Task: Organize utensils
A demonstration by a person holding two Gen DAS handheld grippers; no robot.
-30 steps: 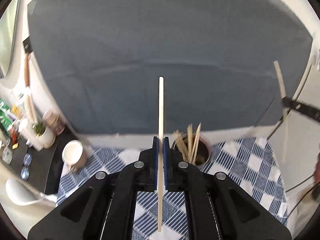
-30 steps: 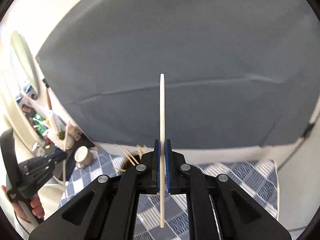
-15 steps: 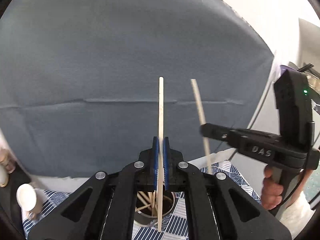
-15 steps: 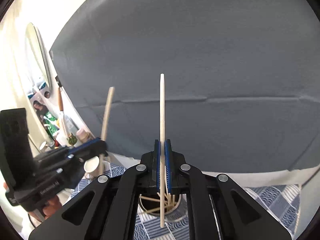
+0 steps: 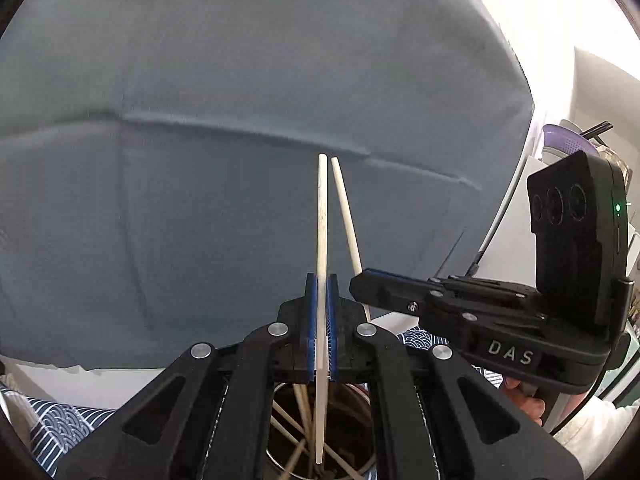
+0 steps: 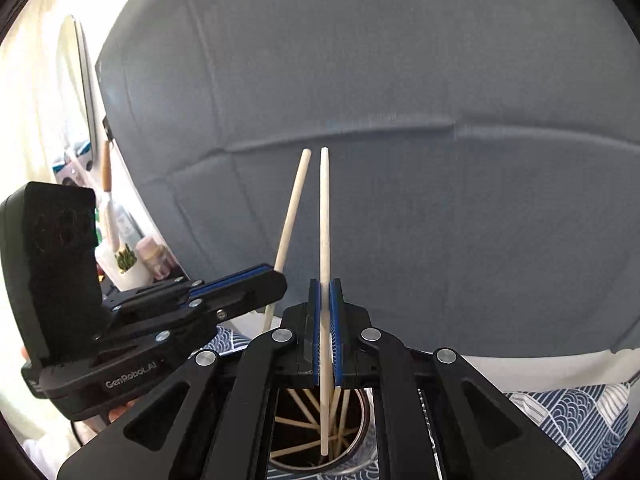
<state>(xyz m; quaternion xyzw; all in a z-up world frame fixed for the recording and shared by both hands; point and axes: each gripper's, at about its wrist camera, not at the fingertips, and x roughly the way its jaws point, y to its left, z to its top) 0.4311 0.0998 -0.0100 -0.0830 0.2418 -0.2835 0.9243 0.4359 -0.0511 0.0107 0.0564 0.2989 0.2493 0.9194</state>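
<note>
My left gripper (image 5: 322,284) is shut on a pale wooden chopstick (image 5: 322,220) that stands upright, its lower tip over the mouth of a round dark holder (image 5: 356,432) with several chopsticks inside. My right gripper (image 6: 328,286) is shut on a second chopstick (image 6: 324,216), also upright, its tip just above the same holder (image 6: 360,420). The two grippers sit side by side over the holder: the right one (image 5: 358,280) shows in the left wrist view with its chopstick (image 5: 346,216), the left one (image 6: 276,276) in the right wrist view with its chopstick (image 6: 292,208).
A blue-and-white patterned cloth (image 6: 568,412) covers the table under the holder. A large grey-blue fabric backdrop (image 5: 240,120) fills the far side. At the left are a small potted plant (image 6: 126,258), jars and a hanging brush (image 6: 106,168). A hand (image 5: 524,400) holds the right gripper.
Both grippers came down and together over the holder, each still holding its chopstick. The holder, earlier ahead on the cloth, now lies right under both chopstick tips.
</note>
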